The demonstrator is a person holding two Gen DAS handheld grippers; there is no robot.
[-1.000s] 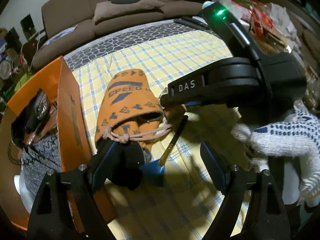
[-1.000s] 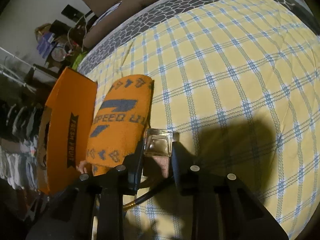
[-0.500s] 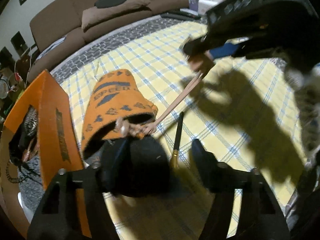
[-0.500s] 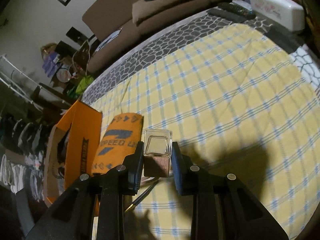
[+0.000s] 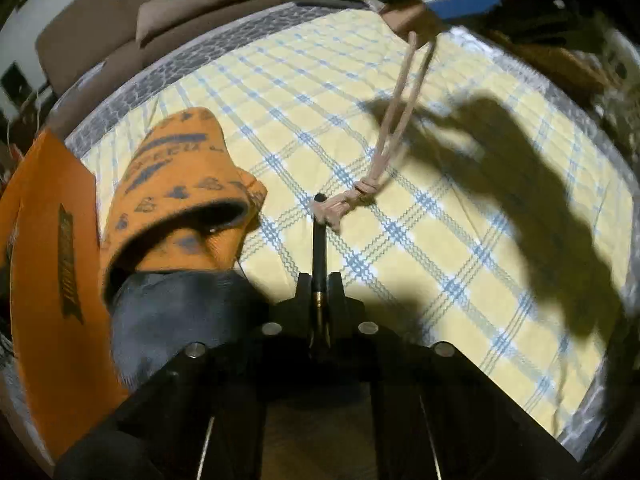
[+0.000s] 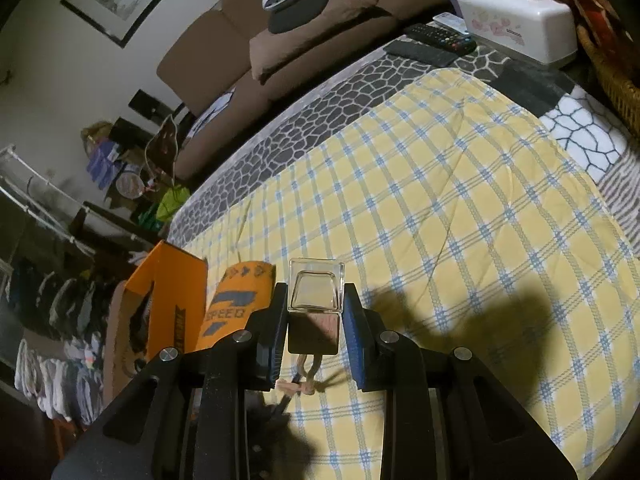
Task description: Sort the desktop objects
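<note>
Two grippers are at work over the yellow-and-blue checked cloth (image 6: pixel 460 208). The left gripper (image 5: pixel 319 280), low in the centre of its own view, has just been closing and now pinches a slim black pen with a gold band (image 5: pixel 319 248) between its pads; the pen's far end points up the frame and lies just beside the knotted end of a pale pink cord (image 5: pixel 394 120). The right gripper (image 6: pixel 315 312), low in the centre of its view, is clamped on a small square clear-glass bottle with a wooden cap (image 6: pixel 316 290), the cord trailing down from the cap. Left of both sit an orange knitted pouch with blue lettering (image 5: pixel 176 184) and, at the frame edge, an orange cardboard box (image 5: pixel 44 248). The pen looks light, stiff and smooth, so it may swivel in a narrow pinch; a grip near its middle seems steadier. The bottle is probably fragile and slick on its glass faces, so the wooden cap is the safer hold, and the slack cord could snag the pen.
</note>
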